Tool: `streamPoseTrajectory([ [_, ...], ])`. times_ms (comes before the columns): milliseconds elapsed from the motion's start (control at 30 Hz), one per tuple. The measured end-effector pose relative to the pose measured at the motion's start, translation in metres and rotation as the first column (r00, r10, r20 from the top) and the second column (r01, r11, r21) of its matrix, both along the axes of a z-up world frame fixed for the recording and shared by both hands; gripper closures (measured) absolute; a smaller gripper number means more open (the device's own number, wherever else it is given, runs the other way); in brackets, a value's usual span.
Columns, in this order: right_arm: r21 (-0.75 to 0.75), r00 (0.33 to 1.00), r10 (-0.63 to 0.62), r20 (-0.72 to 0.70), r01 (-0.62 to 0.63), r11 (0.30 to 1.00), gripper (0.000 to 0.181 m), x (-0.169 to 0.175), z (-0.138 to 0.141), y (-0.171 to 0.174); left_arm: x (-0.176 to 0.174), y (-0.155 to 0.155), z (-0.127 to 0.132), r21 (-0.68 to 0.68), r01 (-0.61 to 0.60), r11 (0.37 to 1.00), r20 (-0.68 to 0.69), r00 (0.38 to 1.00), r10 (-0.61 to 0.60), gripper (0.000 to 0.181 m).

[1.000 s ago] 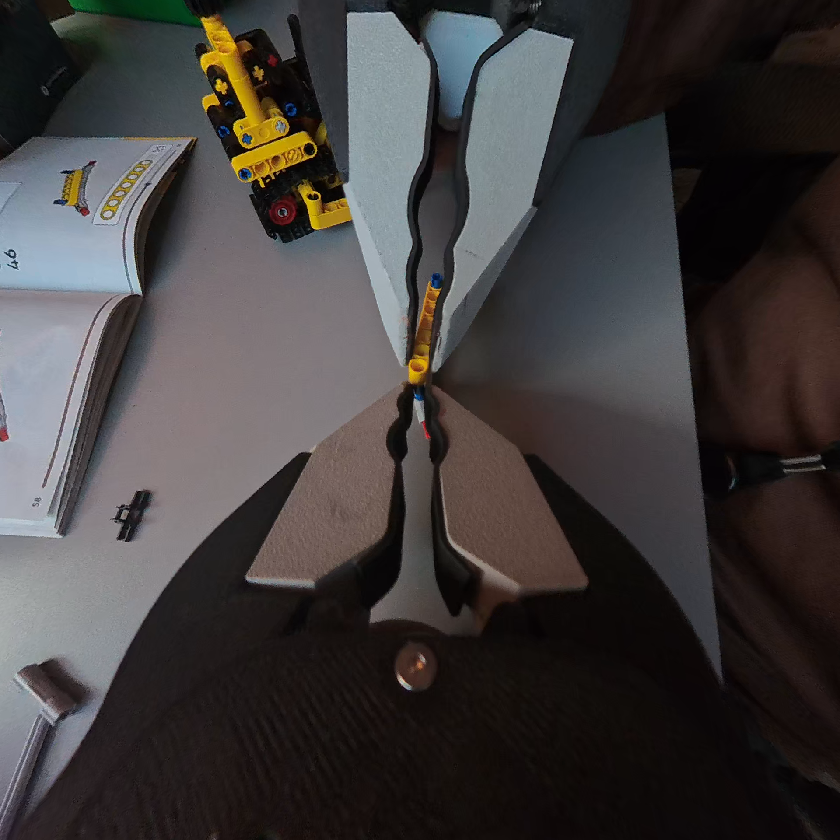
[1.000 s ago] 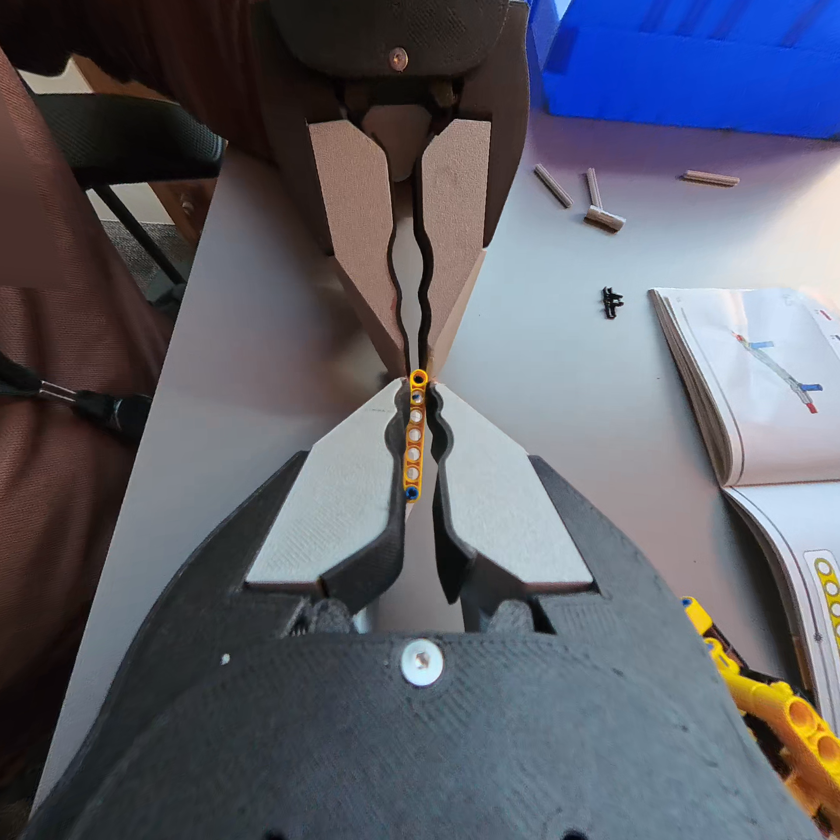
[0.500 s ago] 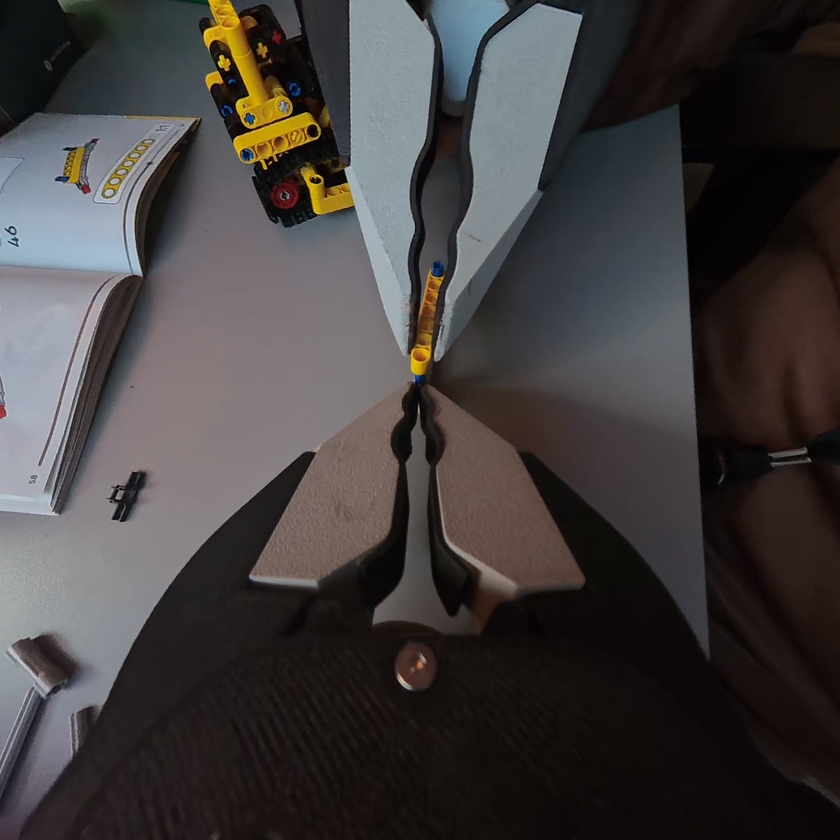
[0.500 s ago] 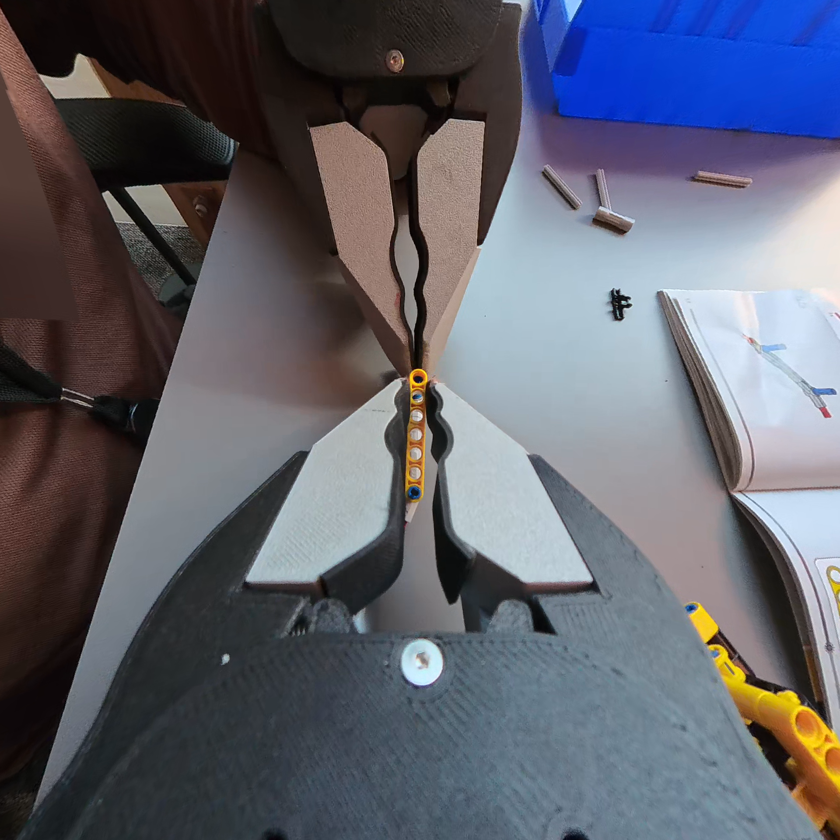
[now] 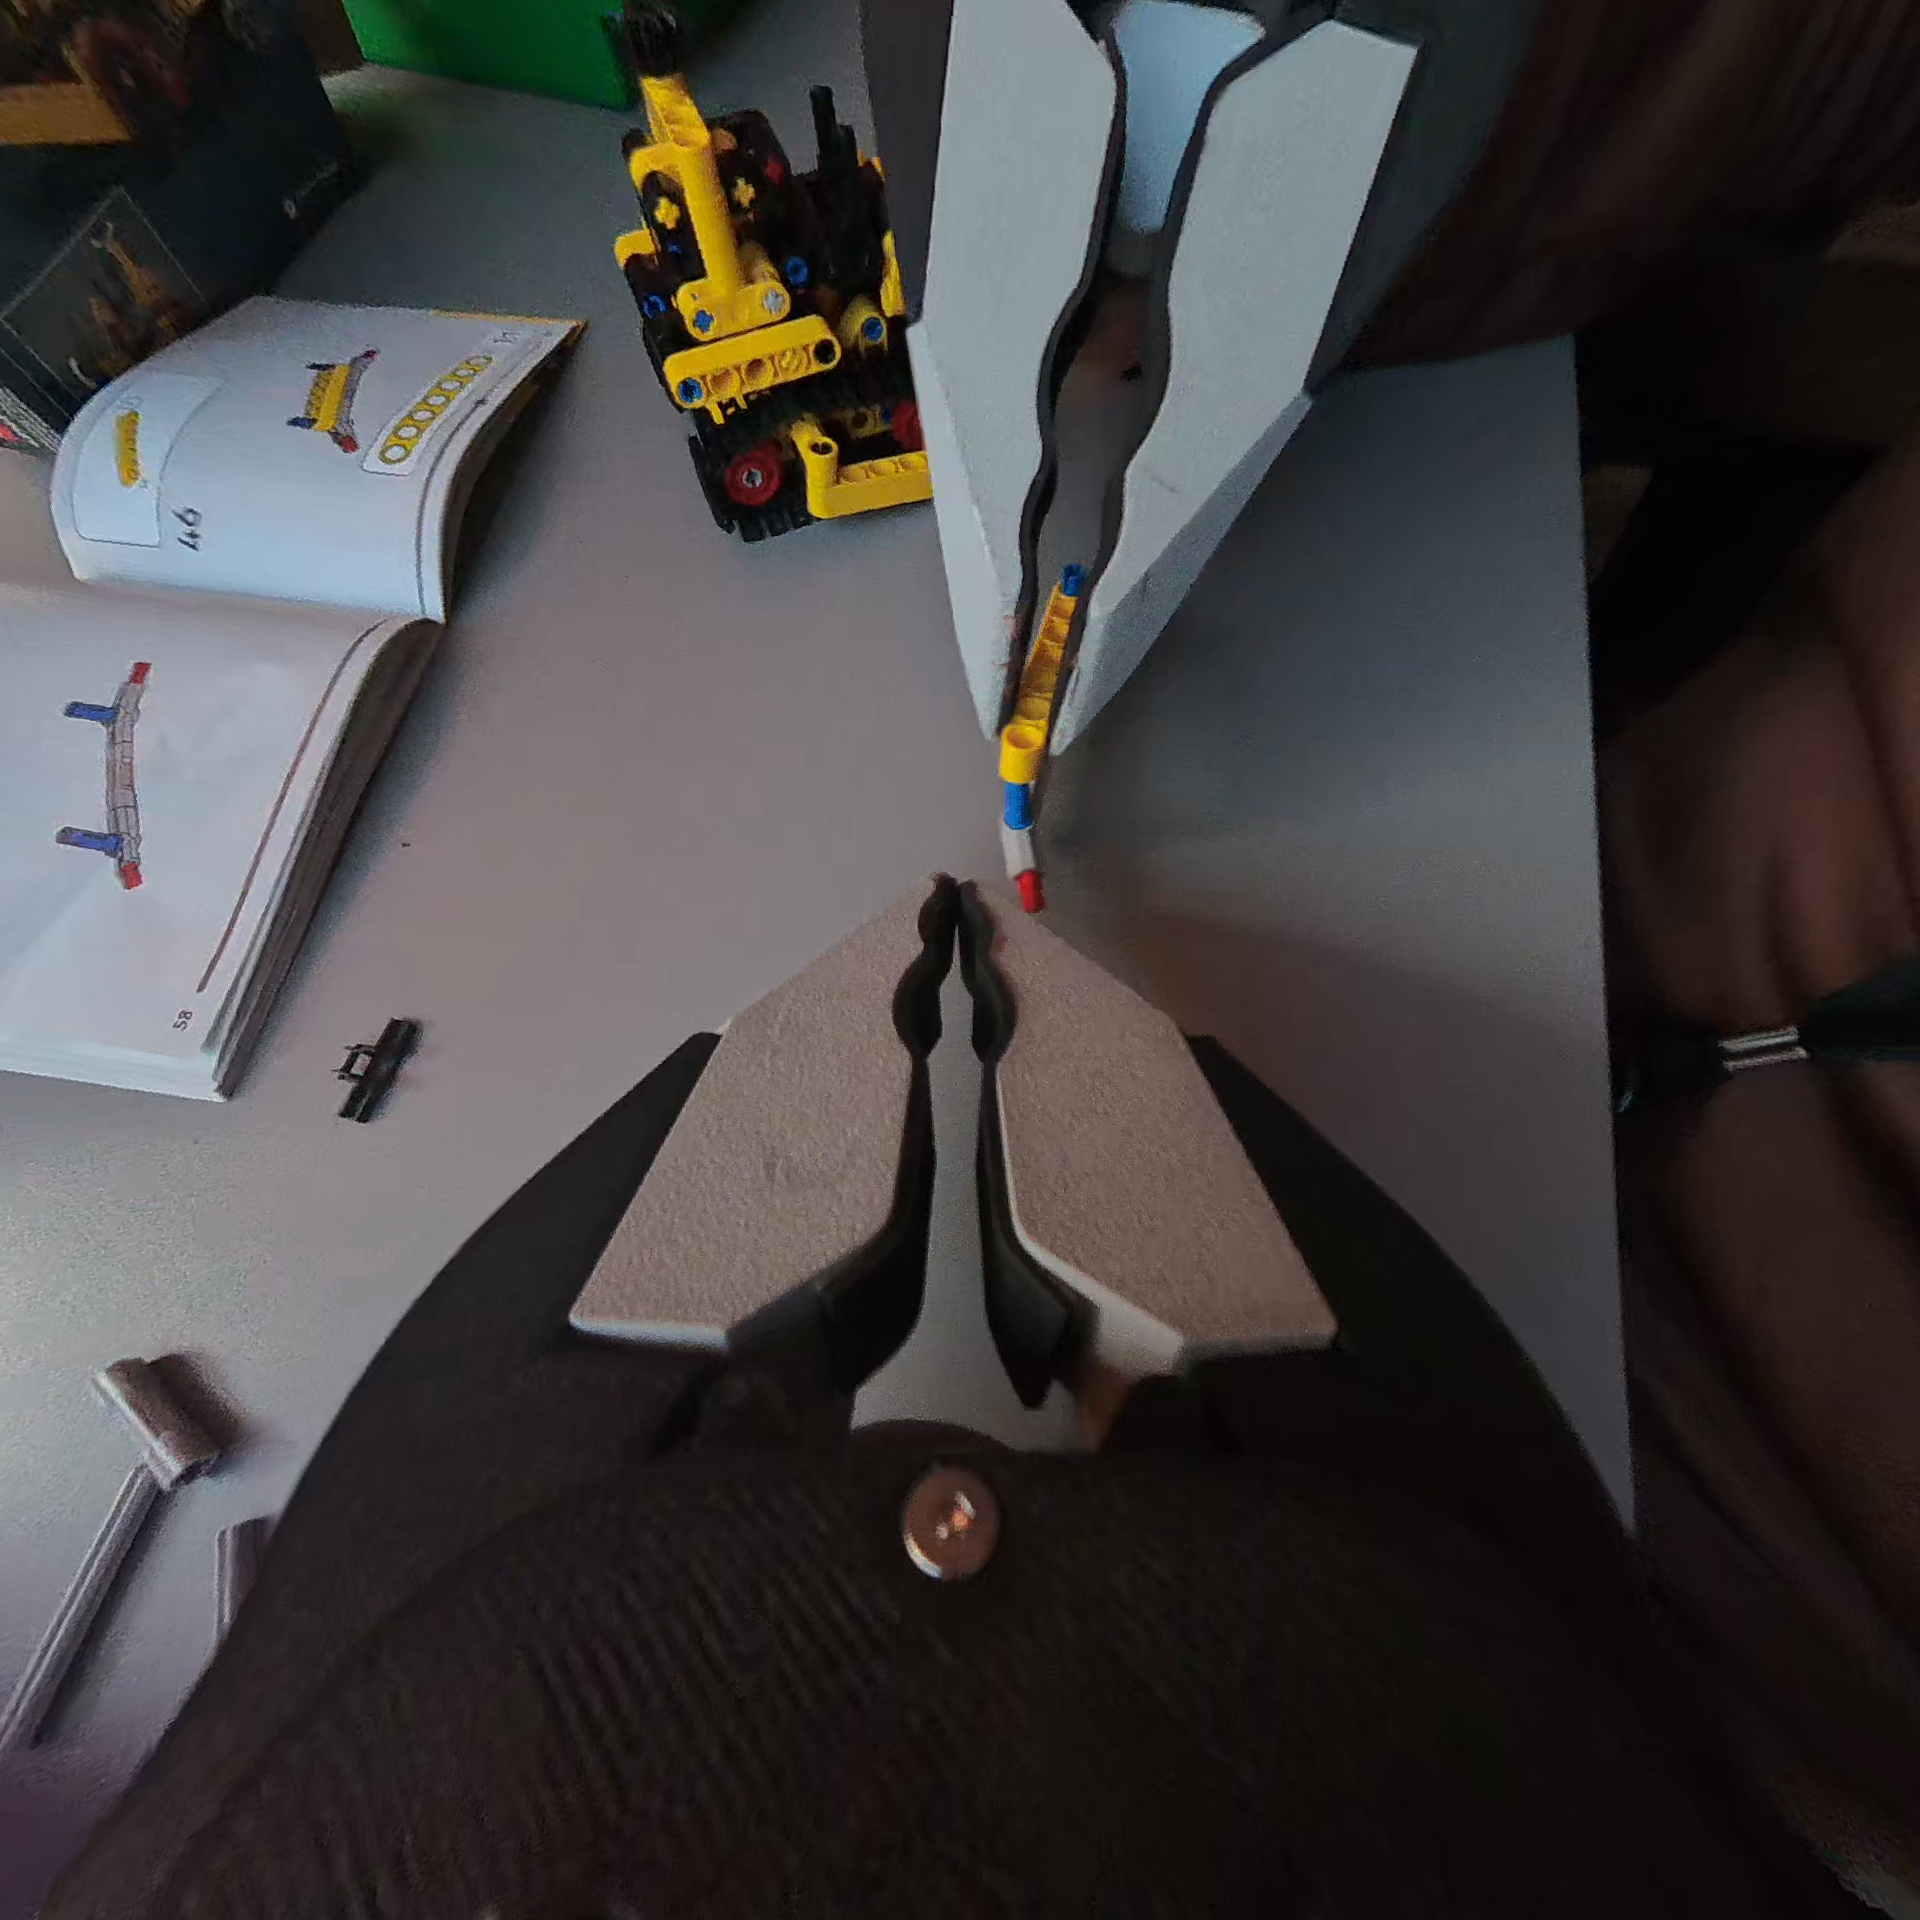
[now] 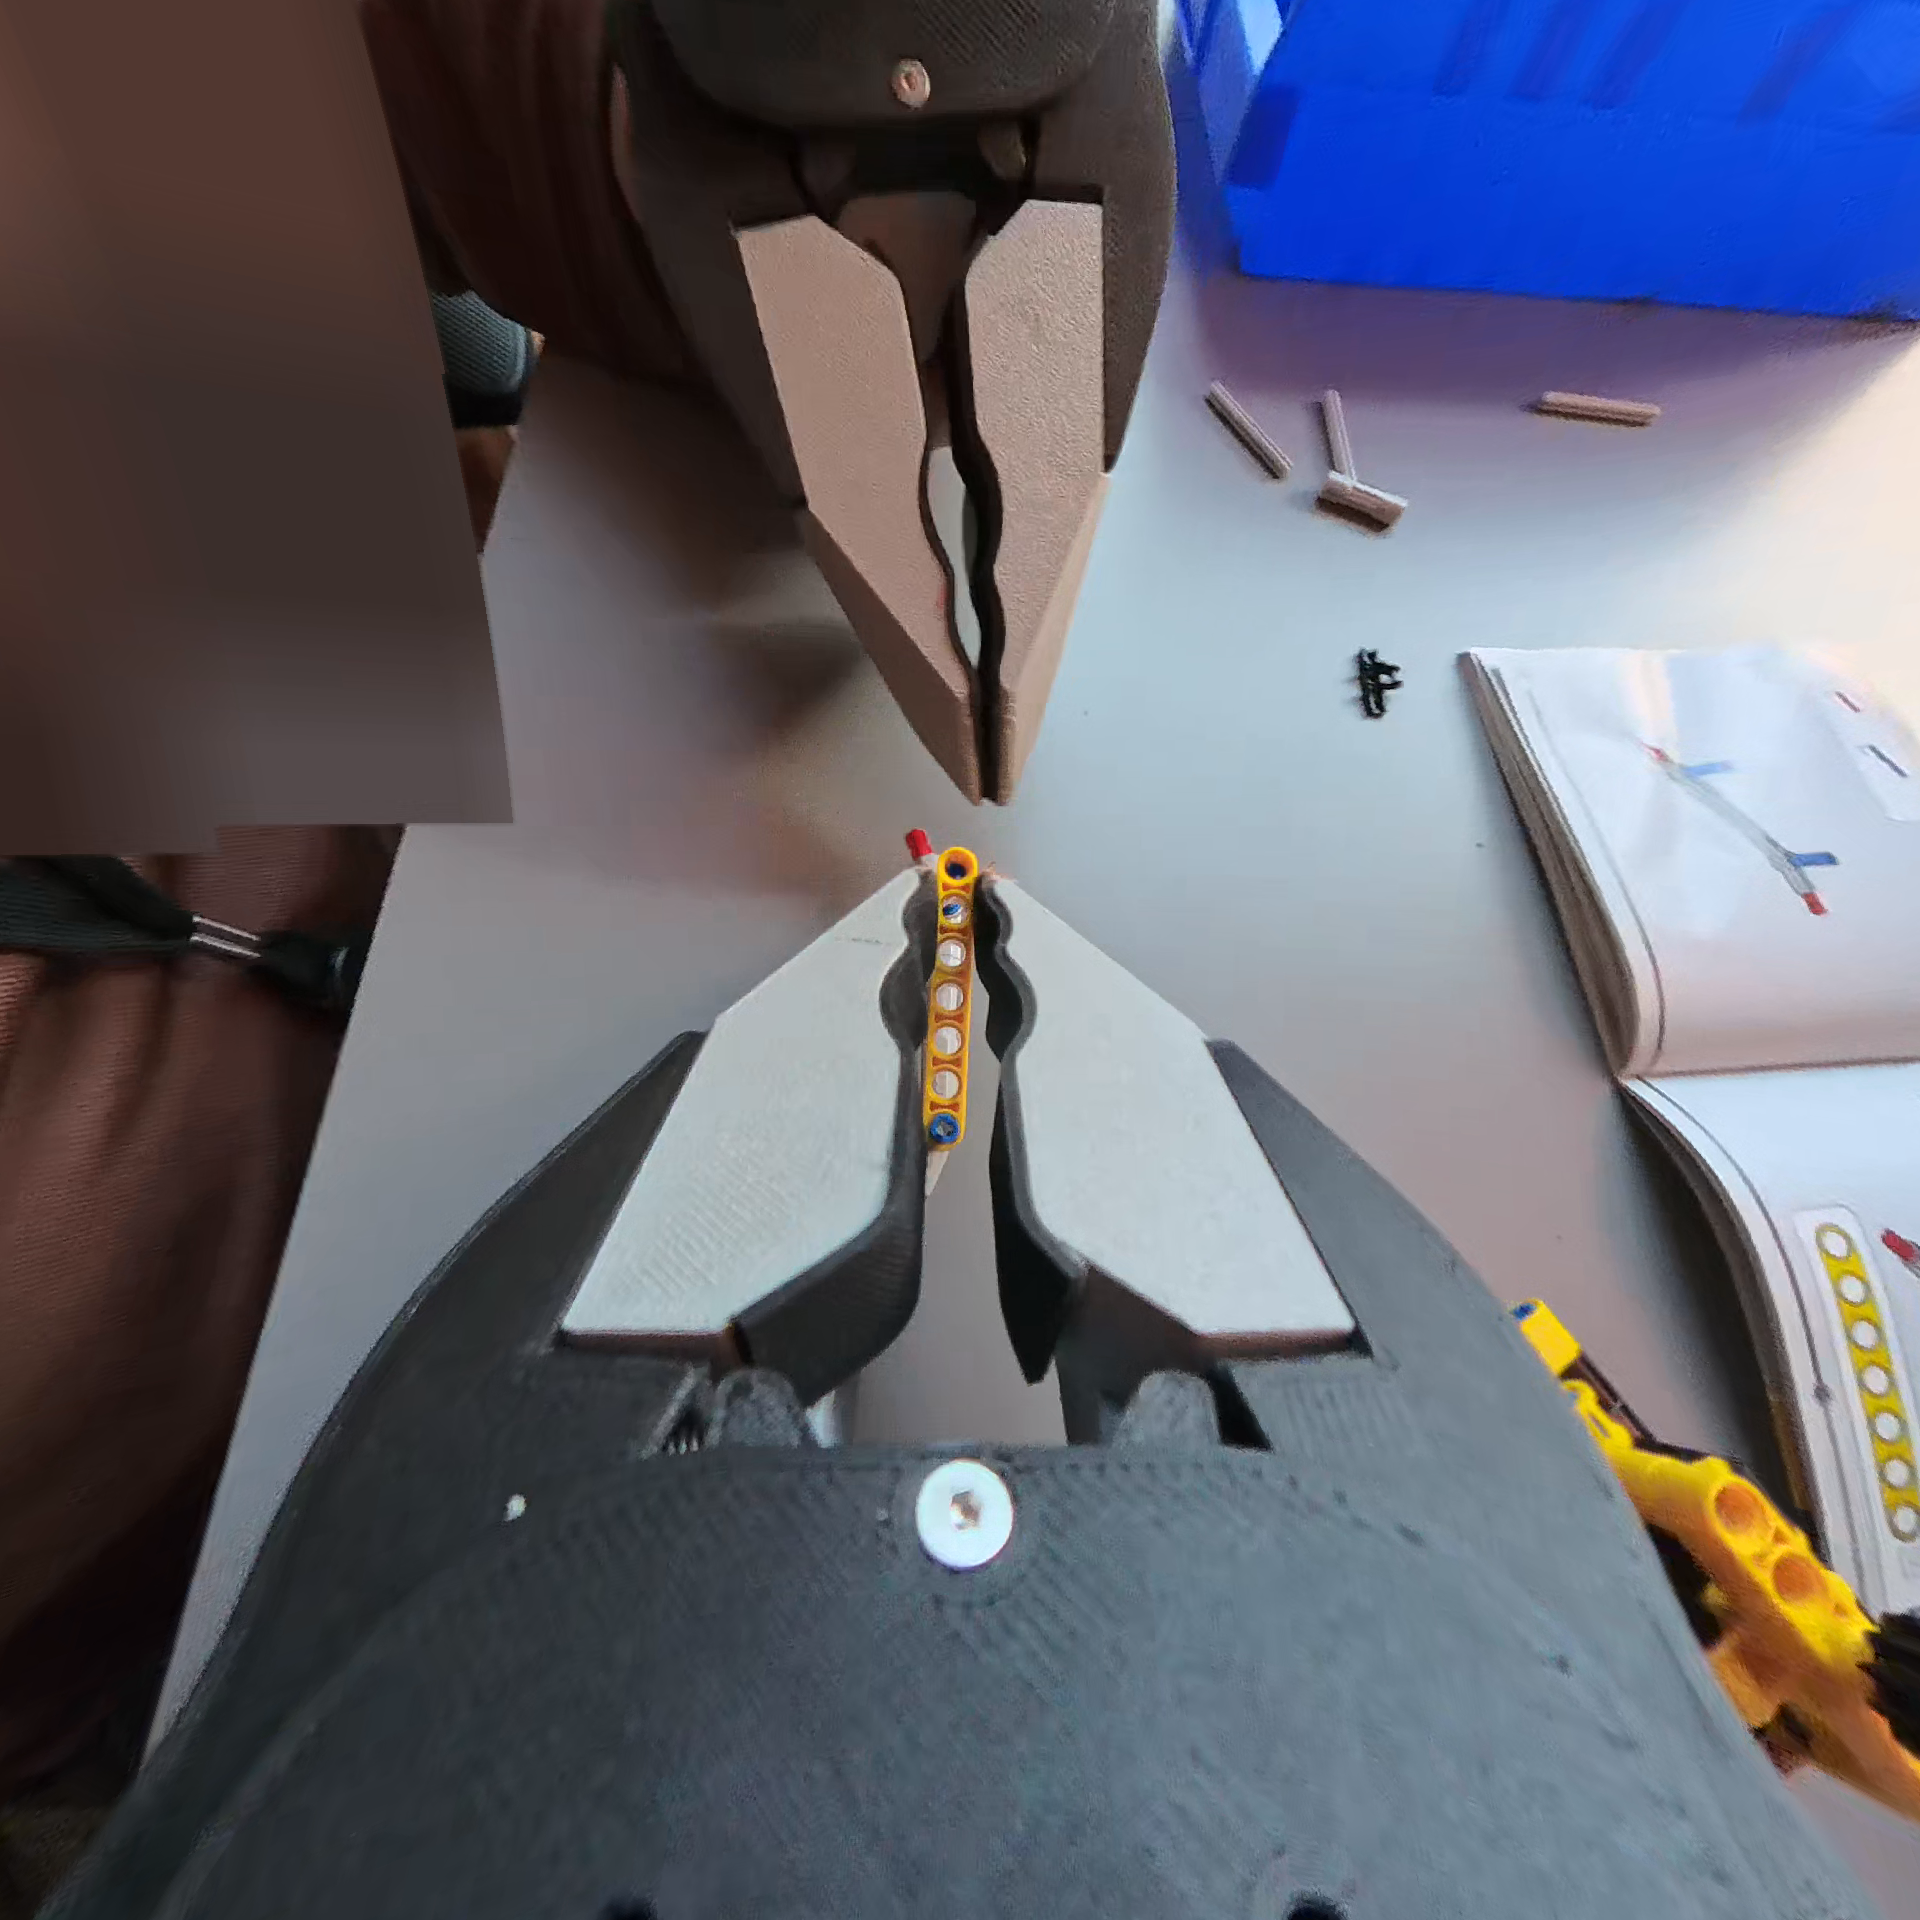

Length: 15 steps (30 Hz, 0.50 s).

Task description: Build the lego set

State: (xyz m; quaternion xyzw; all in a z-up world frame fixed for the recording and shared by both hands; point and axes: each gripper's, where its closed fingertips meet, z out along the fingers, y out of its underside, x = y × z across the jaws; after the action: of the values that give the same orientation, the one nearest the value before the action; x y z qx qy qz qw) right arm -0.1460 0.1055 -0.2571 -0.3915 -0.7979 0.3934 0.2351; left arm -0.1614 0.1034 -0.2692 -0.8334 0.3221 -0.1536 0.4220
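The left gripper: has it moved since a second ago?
Yes. The left gripper has backed away from the yellow holed beam, leaving a gap of grey table.

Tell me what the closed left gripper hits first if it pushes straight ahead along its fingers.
Probably the red-tipped pin hanging from the yellow holed beam in the right gripper; it sits just right of the left gripper tips, so depth is uncertain.

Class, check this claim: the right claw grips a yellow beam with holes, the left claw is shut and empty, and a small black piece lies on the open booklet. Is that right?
Not quite. The small black piece lies on the table beside the open booklet, not on it; the left wrist view shows this. The right claw does grip the yellow beam, and the left claw is shut and empty.
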Motion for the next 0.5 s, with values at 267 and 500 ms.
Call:
streamPoseTrajectory([
  [267, 0.004, 1.0, -0.005, 0.014, 0.005, 1.0, 0.177, -0.001, -0.007, 0.0, 0.016, -0.001, -0.012, -0.061, 0.043, 0.997, -0.043, 0.998, -0.046, 0.181],
  [500, 0.022, 1.0, -0.017, 0.014, 0.017, 1.0, 0.177, -0.003, -0.007, -0.001, 0.016, 0.003, -0.011, -0.063, 0.0, 0.998, -0.04, 0.999, -0.002, 0.181],
])
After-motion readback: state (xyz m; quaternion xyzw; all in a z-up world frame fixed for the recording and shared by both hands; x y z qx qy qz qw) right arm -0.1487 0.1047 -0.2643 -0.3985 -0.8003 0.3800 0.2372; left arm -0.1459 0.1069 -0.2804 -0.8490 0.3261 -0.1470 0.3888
